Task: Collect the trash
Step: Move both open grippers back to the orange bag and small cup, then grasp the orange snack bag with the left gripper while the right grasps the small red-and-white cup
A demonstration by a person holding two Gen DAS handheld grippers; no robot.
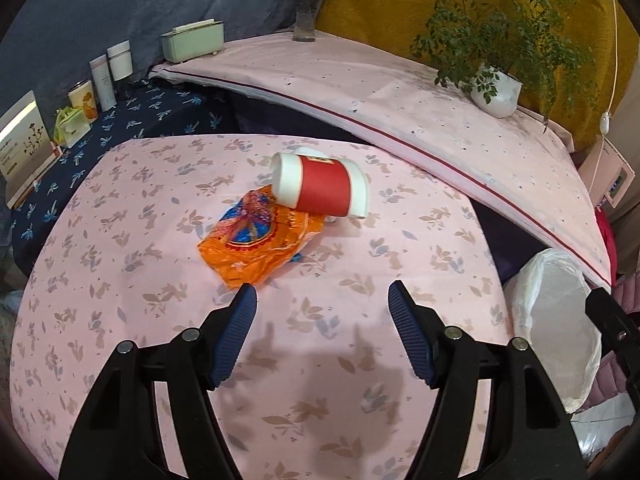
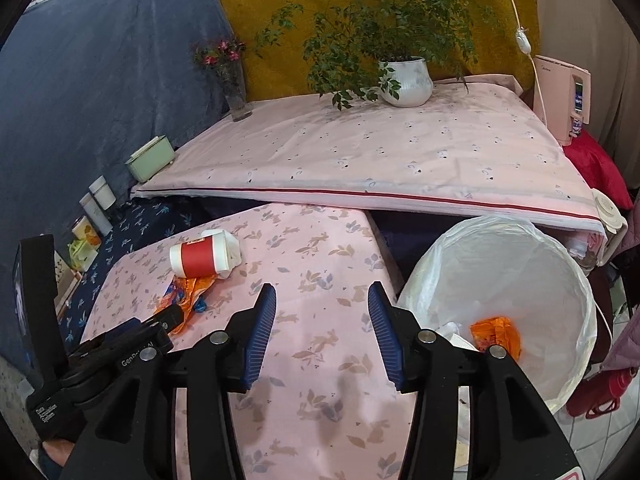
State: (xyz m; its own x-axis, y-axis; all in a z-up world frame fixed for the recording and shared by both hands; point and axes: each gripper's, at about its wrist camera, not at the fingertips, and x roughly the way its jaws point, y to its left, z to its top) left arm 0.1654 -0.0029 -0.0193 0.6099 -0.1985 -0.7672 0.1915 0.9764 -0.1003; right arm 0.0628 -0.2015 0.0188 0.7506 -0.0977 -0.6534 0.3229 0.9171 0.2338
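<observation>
Left wrist view: the left hand-held gripper (image 1: 322,296) hangs over the table (image 1: 120,320) with its ribbed blue pads spread wide and nothing between them. Just beyond its left pad lies the wrapper (image 1: 256,240), a crinkled orange plastic film with a blue print, flat and limp, its long axis running from near-left to far-right. Touching the wrapper's far edge, a cup (image 1: 320,186) lies on its side, white paper with a red sleeve, axis across the view. Both sit ahead and slightly left of this gripper, which I judge the nearer one.

Right wrist view: the right hand-held gripper (image 2: 322,300) is likewise spread and empty, with the bin (image 2: 560,248) just to its right, lined in thin white plastic and holding an orange wrapper already. Cloth on the table is soft pink, printed with rabbits.
</observation>
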